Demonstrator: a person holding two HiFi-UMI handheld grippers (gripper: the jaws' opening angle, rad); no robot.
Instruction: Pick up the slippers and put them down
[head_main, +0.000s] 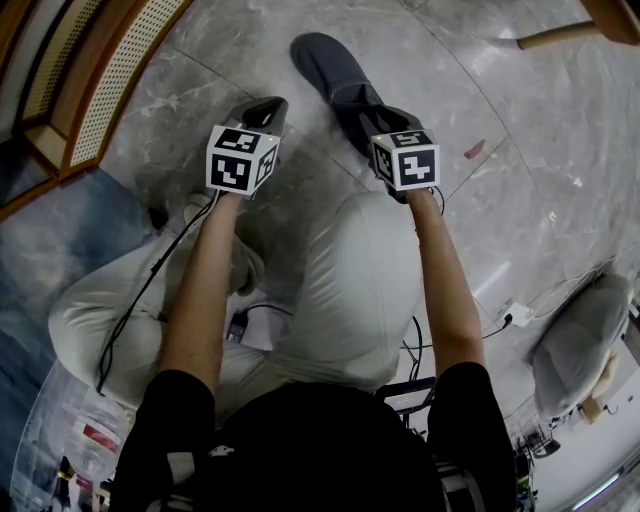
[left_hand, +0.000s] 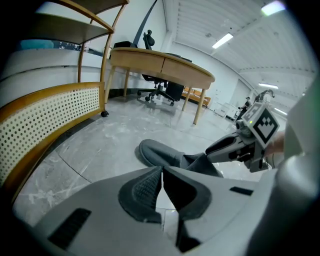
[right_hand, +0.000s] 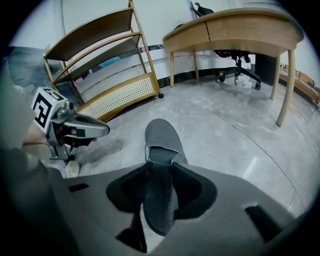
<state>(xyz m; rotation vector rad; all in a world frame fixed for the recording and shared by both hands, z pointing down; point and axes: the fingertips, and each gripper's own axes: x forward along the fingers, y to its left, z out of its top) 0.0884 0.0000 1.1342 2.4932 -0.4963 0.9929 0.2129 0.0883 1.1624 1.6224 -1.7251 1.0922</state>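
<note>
One grey slipper (head_main: 335, 75) lies flat on the marble floor, toe pointing away from me; it also shows in the left gripper view (left_hand: 160, 154). My right gripper (head_main: 378, 122) is over its heel end. In the right gripper view the slipper (right_hand: 162, 140) runs between the jaws of that gripper (right_hand: 160, 192), which stand open on either side of the heel. My left gripper (head_main: 265, 110) hovers over bare floor to the slipper's left, and its jaws (left_hand: 162, 172) meet at the tips with nothing between them. No second slipper is in view.
A wooden shelf unit with a cane panel (head_main: 110, 70) stands at the left. A curved wooden desk (right_hand: 235, 30) and an office chair (left_hand: 160, 90) stand farther off. My bent legs in light trousers (head_main: 350, 290) fill the near floor. A small pink thing (head_main: 474, 150), cables and a grey bag (head_main: 580, 340) lie at the right.
</note>
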